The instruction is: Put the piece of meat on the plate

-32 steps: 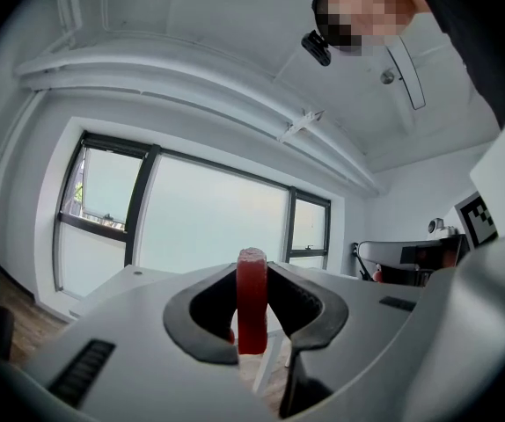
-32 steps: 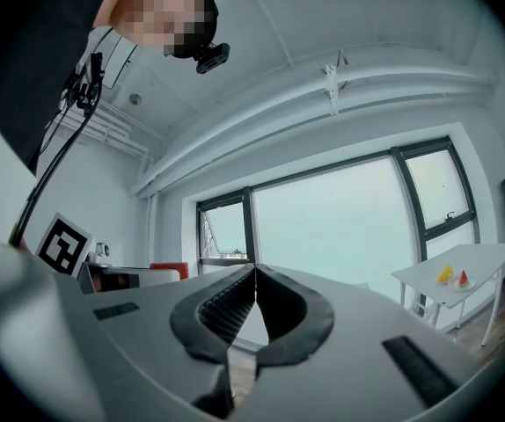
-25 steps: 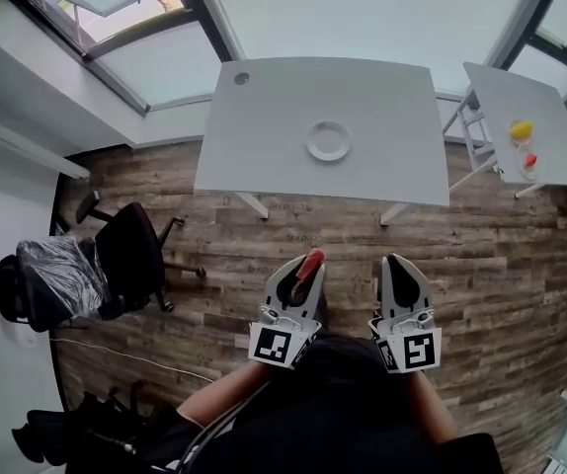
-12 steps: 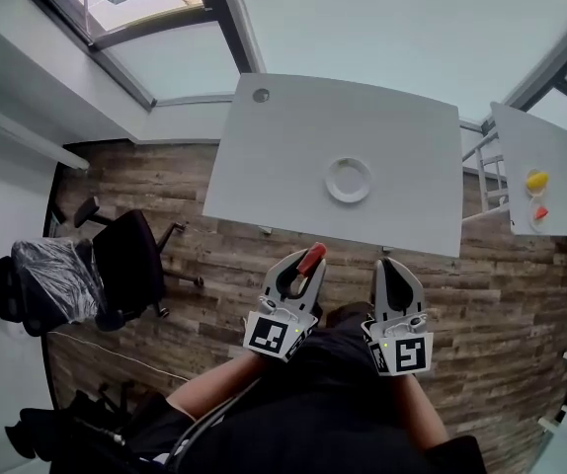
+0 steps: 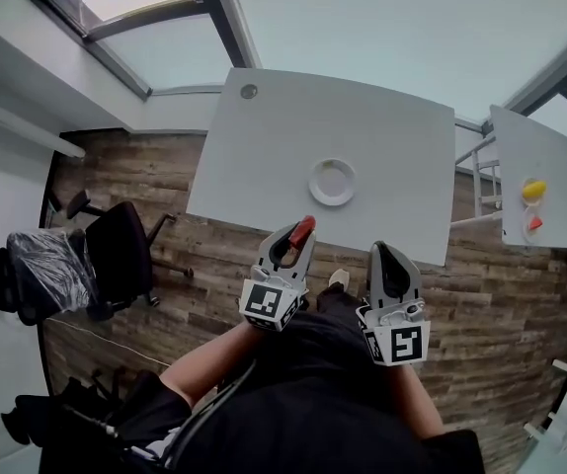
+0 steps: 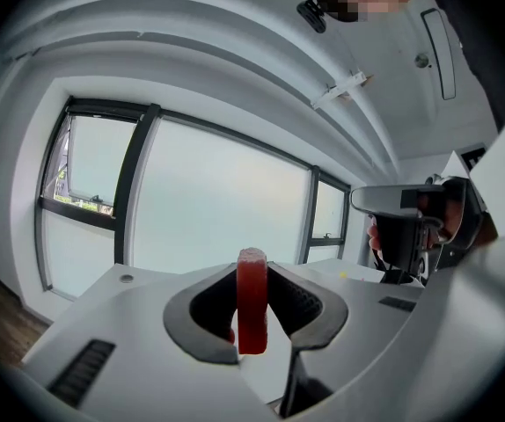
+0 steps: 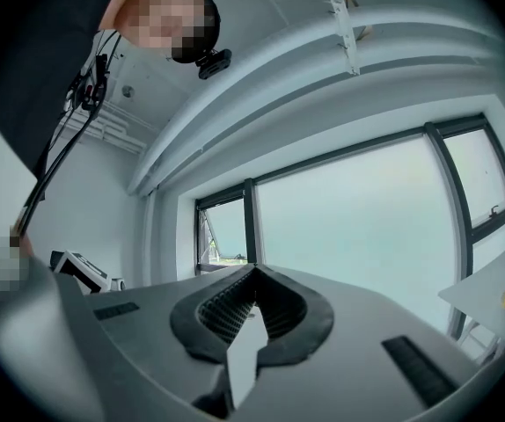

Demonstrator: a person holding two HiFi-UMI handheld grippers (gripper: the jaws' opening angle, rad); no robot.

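A red slab of meat (image 6: 252,301) stands upright between the pads of my left gripper (image 5: 297,235), which is shut on it; the meat (image 5: 302,230) pokes out past the tips at the near edge of the white table (image 5: 264,156). The white round plate (image 5: 333,182) lies on that table, ahead and a little right of the left gripper. My right gripper (image 5: 384,253) hangs beside the left one, over the table's near edge, its tips together with nothing between them (image 7: 251,271).
A second white table (image 5: 550,156) at the right carries a yellow item (image 5: 532,191) and a small red one (image 5: 533,222). A black office chair (image 5: 116,255) stands on the wooden floor at the left. Large windows run behind the tables.
Both grippers have come forward from over the floor to the near edge of the table, and the plate is nearer now. The meat stays in the left gripper.
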